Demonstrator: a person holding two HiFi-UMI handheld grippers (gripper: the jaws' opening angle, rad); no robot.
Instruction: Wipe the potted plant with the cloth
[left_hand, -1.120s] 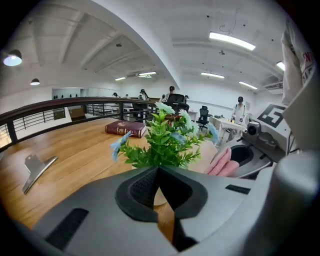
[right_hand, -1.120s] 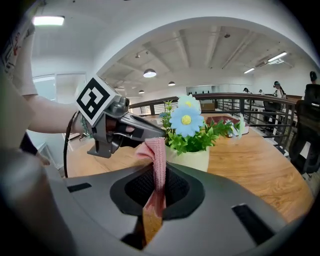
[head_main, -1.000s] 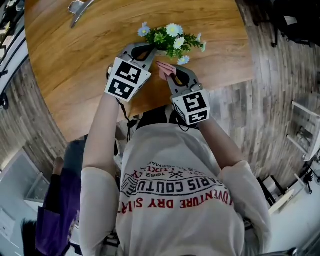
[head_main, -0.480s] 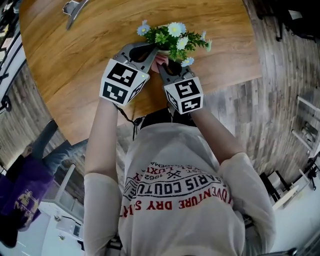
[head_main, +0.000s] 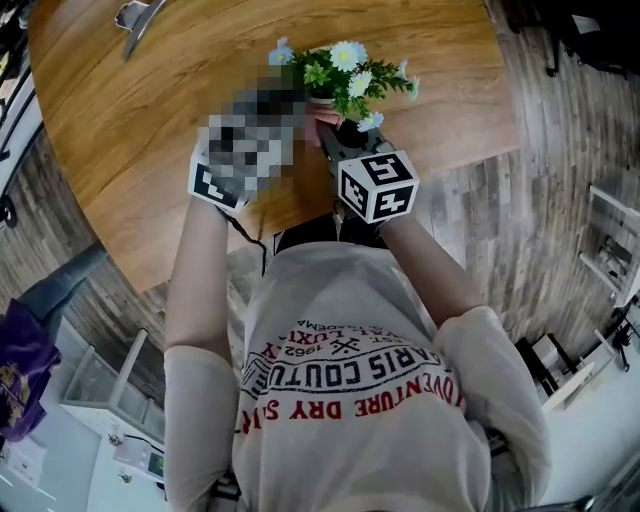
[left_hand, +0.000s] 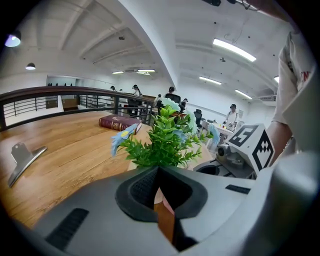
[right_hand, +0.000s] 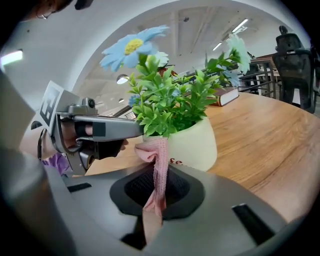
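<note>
A pink waffle-textured cloth (right_hand: 159, 172) was clenched in the right gripper (right_hand: 160, 192) and pressed against the potted plant (right_hand: 192, 145) (smooth cream pot, red letters "fe" legible) on the wooden table (head_main: 150, 120). The left gripper (left_hand: 160, 197) was closed by its rim.

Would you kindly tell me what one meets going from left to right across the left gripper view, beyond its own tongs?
metal clip → red book → potted plant → right tongs' marker cube
</note>
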